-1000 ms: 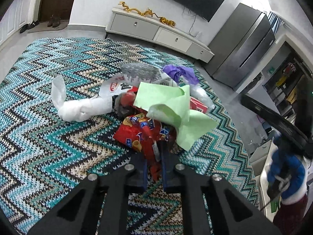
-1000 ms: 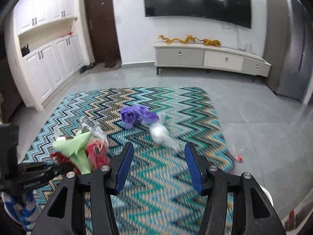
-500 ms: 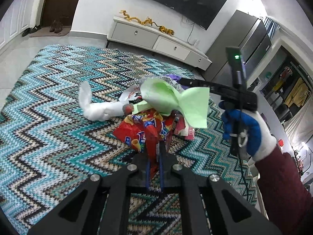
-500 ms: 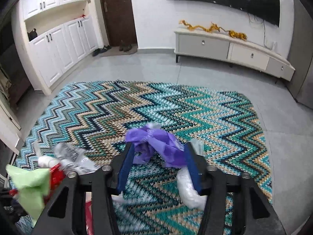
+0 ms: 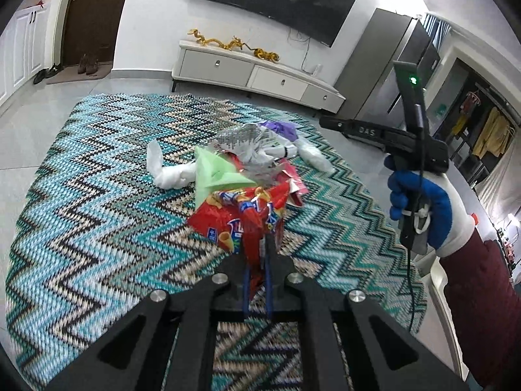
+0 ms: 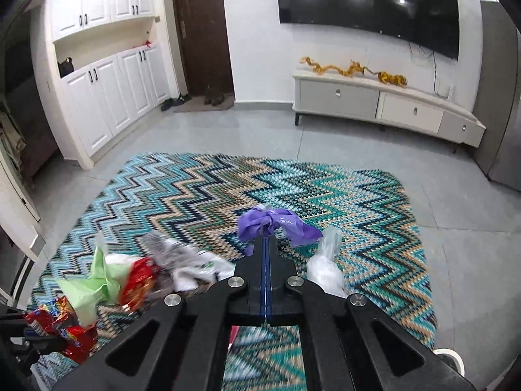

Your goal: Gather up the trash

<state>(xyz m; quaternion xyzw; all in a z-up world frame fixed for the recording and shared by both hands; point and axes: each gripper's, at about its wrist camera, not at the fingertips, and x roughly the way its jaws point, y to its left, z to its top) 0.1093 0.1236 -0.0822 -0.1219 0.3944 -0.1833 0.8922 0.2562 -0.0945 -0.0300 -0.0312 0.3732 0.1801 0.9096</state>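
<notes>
- Left wrist view: my left gripper (image 5: 257, 260) has its jaws pinched nearly together on the lower edge of a red snack bag (image 5: 242, 215). The bag hangs crumpled above the fingertips, so I judge the grip is on thin foil only, taken there because that edge was the part within reach.
- Left wrist view: a green paper (image 5: 216, 174) and a silver wrapper (image 5: 244, 140) sit bunched against the top of the red bag. I cannot tell whether they are caught in the bag or only leaning on it.
- Left wrist view: a white bag (image 5: 169, 172) lies on the rug (image 5: 81, 211) toward its far middle. A clear bag (image 5: 314, 154) lies nearer the rug's far right edge.
- Left wrist view: a gloved hand (image 5: 423, 208) at the right holds the other tool by its handle, pointed toward the pile.
- Right wrist view: my right gripper (image 6: 265, 244) has just been closing, and its jaws now meet on a fold of the purple glove (image 6: 276, 224). The glove drapes to both sides of the tips, which suggests a pinch near its middle.
- Right wrist view: the clear bag (image 6: 325, 267) rests on the rug (image 6: 358, 202) just right of the fingers, ungripped.
- Right wrist view: the red bag (image 6: 62, 329), green paper (image 6: 91, 286) and other wrappers are near the rug's left edge, motion-blurred.
</notes>
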